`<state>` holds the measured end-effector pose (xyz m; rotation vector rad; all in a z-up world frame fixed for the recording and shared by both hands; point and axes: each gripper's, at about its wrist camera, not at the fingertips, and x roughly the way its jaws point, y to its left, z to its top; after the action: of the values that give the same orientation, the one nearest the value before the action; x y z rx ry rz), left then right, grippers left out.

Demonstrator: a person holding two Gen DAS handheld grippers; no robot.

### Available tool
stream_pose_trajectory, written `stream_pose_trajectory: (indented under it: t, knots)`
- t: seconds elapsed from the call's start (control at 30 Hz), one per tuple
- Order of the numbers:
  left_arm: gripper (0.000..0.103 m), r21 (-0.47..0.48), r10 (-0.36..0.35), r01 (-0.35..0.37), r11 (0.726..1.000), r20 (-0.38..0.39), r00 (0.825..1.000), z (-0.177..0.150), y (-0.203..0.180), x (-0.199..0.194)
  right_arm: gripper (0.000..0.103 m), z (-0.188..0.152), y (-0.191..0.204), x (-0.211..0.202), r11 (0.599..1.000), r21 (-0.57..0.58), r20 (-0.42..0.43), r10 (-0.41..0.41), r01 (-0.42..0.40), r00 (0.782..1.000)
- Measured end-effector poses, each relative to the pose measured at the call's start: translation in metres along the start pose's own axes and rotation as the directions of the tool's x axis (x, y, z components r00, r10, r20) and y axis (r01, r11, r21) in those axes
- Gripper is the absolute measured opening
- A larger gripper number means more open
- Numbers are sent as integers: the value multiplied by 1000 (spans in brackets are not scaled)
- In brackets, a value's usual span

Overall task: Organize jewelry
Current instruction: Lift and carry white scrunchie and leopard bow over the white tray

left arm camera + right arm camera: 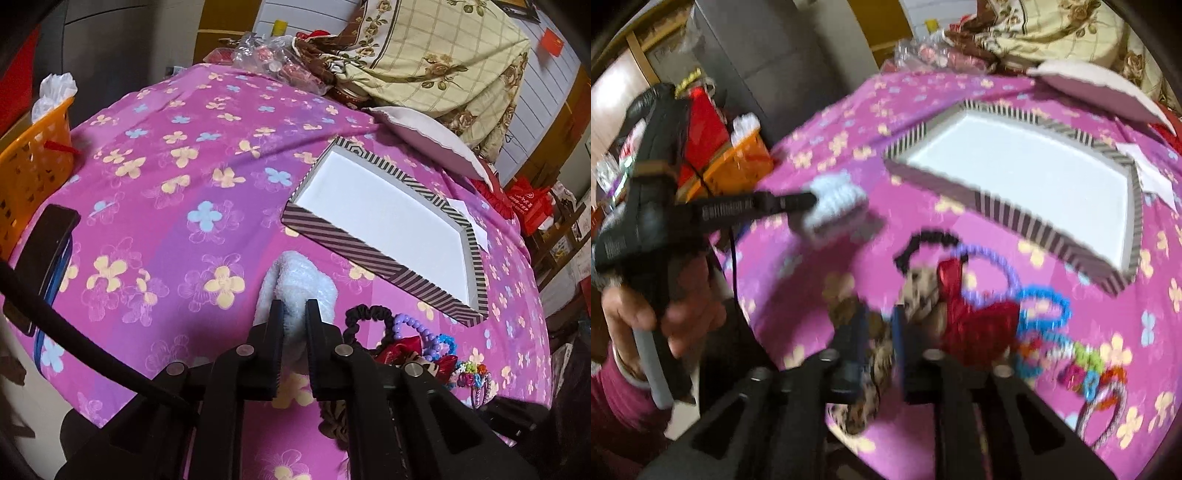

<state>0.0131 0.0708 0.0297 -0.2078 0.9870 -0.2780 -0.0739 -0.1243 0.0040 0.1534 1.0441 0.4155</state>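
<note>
My left gripper (pixel 294 310) is shut on a fluffy white scrunchie (pixel 295 277), held above the pink flowered cloth; the right wrist view shows this gripper (pixel 812 201) with the same scrunchie (pixel 831 206). My right gripper (pixel 878 328) is shut on a leopard-print scrunchie (pixel 881 358), though the picture is blurred. Beside it lies a pile with a black scrunchie (pixel 931 240), a purple bead bracelet (pixel 993 258), a red bow (pixel 975 321) and a blue bracelet (pixel 1045 306). A striped box (pixel 332 232) with a bare white inside lies beyond the pile (pixel 413 339).
An orange basket (pixel 33 177) and a dark phone (pixel 51 258) sit at the cloth's left edge. A white-and-pink cushion (pixel 424 136), a flowered quilt (pixel 443 55) and plastic bags (pixel 277 59) crowd the far side. A person's hand (pixel 639 314) grips the left tool.
</note>
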Motion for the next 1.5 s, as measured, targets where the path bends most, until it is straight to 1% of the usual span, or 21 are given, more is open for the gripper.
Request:
stream_pose_trajectory:
  t: [0.03,0.07,0.13,0.2,0.23,0.33,0.37,0.4,0.43,0.5,0.6,0.77,0.87,0.93,1.03,1.07,1.13,1.3,1.37,1.5]
  knots:
    - [33,-2,0,0,1000,-2,1000,-1,0,1,40,-4,-1,5,1000,5,-15,0,0,1000]
    - [33,-3,0,0,1000,-4,1000,-2,0,1,41,-8,-2,13,1000,20,-34,-3,4,999]
    - [33,-9,-2,2,1000,-9,1000,-3,0,3,41,-10,-7,23,998,56,-44,-3,6,999]
    - [33,-8,-2,1,1000,-9,1000,-3,0,3,41,-7,-11,31,996,92,-32,14,-11,999]
    - [33,-5,2,-2,1000,-7,1000,-4,-1,2,41,-5,-10,34,996,91,-30,10,-8,1000]
    - [33,-3,7,-7,1000,-5,1000,-4,-1,2,40,-2,-2,50,999,33,-50,-20,21,999]
    - [33,-3,6,-6,1000,-5,1000,-4,0,2,36,-5,-1,54,999,24,-58,-31,32,998]
    - [33,-4,5,-5,1000,-4,1000,-4,0,2,31,-6,0,53,999,5,-36,-41,41,999]
    - [33,-4,4,-4,1000,-3,1000,-4,0,1,22,-6,1,54,999,-1,-44,-35,35,998]
    - [33,2,3,-3,1000,-3,1000,-2,0,0,21,-6,-1,50,1000,4,-42,-12,12,999]
    - [33,9,-2,2,1000,7,1000,3,-2,-3,19,3,-2,30,1000,5,11,16,-16,1000]
    - [33,11,-26,26,1000,37,999,20,-11,-10,19,33,-14,-5,1000,18,103,17,-19,995]
    - [33,33,-41,39,999,74,996,35,-22,-16,19,55,-30,-20,999,46,159,-16,9,987]
    - [33,55,-47,42,998,91,995,47,-32,-15,19,70,-42,-25,997,71,181,-33,21,983]
    - [33,63,-58,53,997,87,994,65,-43,-4,19,92,-62,-27,993,107,199,-79,58,977]
    - [33,65,-61,56,996,83,995,70,-45,1,19,99,-67,-25,990,121,204,-89,65,975]
    - [33,72,-59,53,996,75,995,80,-50,13,19,112,-80,-20,987,151,196,-84,54,977]
    - [33,90,-27,24,996,38,999,97,-59,54,20,148,-107,8,967,255,188,-70,20,980]
    - [33,78,-12,12,997,5,1000,97,-55,70,20,164,-118,25,957,292,171,-51,-1,984]
    - [33,53,27,-25,998,-43,999,93,-43,93,20,192,-129,59,950,311,138,-40,-5,990]
